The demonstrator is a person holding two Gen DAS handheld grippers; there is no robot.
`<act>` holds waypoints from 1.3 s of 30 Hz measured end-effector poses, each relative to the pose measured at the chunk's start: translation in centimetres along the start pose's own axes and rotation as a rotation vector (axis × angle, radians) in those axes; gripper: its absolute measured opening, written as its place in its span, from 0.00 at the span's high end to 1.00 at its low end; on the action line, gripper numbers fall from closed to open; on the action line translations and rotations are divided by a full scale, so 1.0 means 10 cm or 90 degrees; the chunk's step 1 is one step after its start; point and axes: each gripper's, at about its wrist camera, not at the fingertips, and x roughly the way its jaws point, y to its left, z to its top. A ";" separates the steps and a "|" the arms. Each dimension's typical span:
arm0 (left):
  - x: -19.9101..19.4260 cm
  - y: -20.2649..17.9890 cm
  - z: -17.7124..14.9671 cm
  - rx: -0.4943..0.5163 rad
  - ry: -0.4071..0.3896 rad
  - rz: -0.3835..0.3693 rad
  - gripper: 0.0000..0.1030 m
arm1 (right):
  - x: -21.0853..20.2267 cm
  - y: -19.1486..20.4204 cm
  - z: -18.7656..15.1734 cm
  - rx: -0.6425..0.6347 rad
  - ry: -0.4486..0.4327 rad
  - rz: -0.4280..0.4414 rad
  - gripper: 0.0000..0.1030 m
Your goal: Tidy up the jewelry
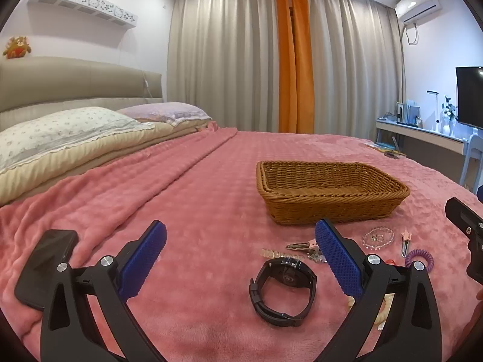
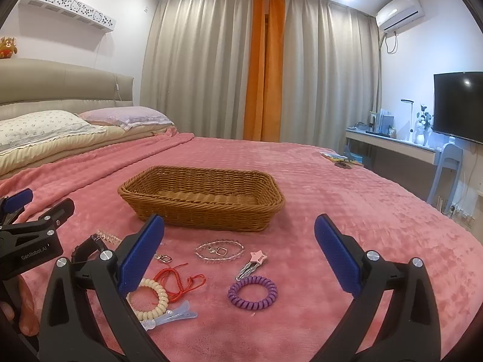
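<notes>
On the bed (image 2: 347, 199) a basket (image 2: 201, 202) sits behind a scatter of small pieces. Just in front of the basket lies a beaded bracelet (image 2: 219, 251); to its right and nearer the camera a star hair clip (image 2: 252, 265), and in front of that a coil hair tie (image 2: 252, 296). Left of the coil tie lie a cord bracelet (image 2: 181, 283), a second coil tie (image 2: 151, 298) and, nearest, a duckbill clip (image 2: 176, 316). Farther left a watch (image 1: 282, 289) lies in front of a snap clip (image 1: 299, 245). A phone (image 1: 45, 268) lies at the far left. Pillows (image 1: 60, 132) lie at the head of the bed, left of the basket.
</notes>
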 end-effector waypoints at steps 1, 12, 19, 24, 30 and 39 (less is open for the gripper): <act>0.00 0.00 0.00 0.000 0.000 0.000 0.07 | 0.00 0.00 0.00 0.000 0.000 0.000 0.07; 0.00 0.01 0.00 0.000 0.001 -0.001 0.07 | 0.00 -0.01 -0.01 -0.001 0.000 -0.002 0.07; 0.00 0.01 0.00 0.000 0.002 -0.001 0.07 | 0.00 -0.01 0.00 -0.003 0.000 -0.002 0.07; 0.00 0.01 0.00 0.000 0.001 -0.001 0.07 | 0.00 -0.01 -0.01 -0.003 -0.001 -0.003 0.07; 0.00 0.01 0.00 0.000 0.002 -0.001 0.07 | 0.00 -0.01 -0.01 -0.004 -0.001 -0.004 0.07; 0.00 0.02 0.00 -0.001 0.002 -0.001 0.07 | -0.01 -0.01 -0.01 -0.007 -0.001 -0.005 0.07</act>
